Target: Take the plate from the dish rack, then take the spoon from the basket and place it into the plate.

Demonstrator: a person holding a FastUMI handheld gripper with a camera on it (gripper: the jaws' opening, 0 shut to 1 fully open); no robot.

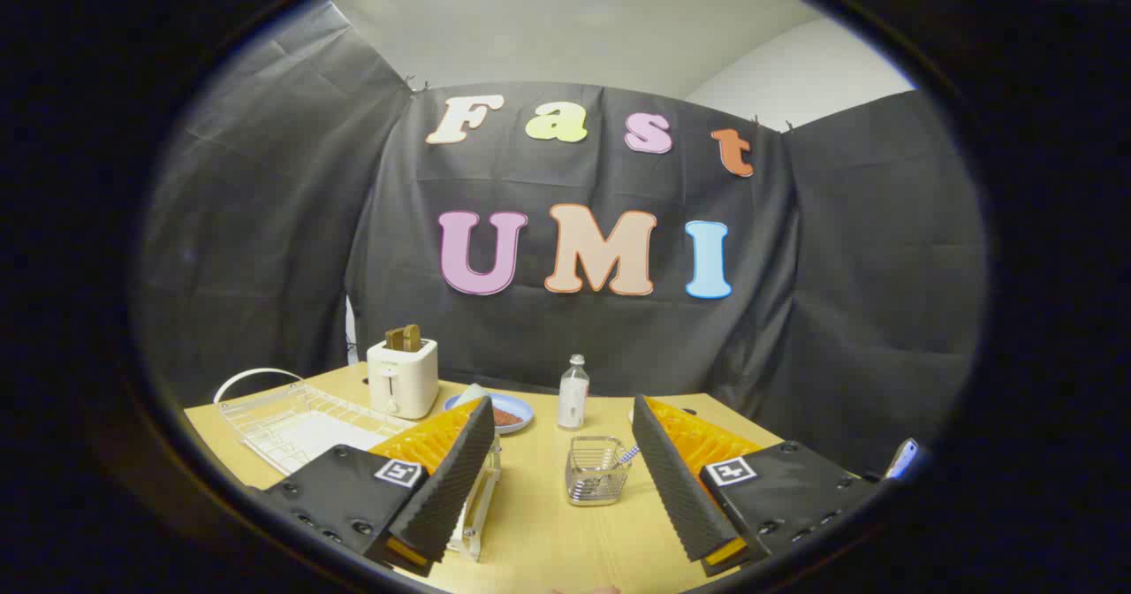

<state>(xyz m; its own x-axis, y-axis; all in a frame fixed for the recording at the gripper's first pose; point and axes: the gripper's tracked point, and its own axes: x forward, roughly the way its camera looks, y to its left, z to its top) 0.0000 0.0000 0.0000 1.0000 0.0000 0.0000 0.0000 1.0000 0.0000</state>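
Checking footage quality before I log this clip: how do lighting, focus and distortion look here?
Gripper view: even overhead light, soft shadows; strong fisheye bend curves the table edge; the open claw, the wire basket and the toaster are sharp; slight glare on the basket's wire and the dish rack.

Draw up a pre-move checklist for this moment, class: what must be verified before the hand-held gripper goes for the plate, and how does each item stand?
1. Hand-held gripper open, nothing between its fingers: ok.
2. Dish rack in view beyond the left finger: ok.
3. Plate sitting in the rack: cannot tell.
4. Basket upright between the fingers: ok.
5. Spoon handle showing at the basket's rim: ok.
6. Table bare ahead for setting the plate: ok.
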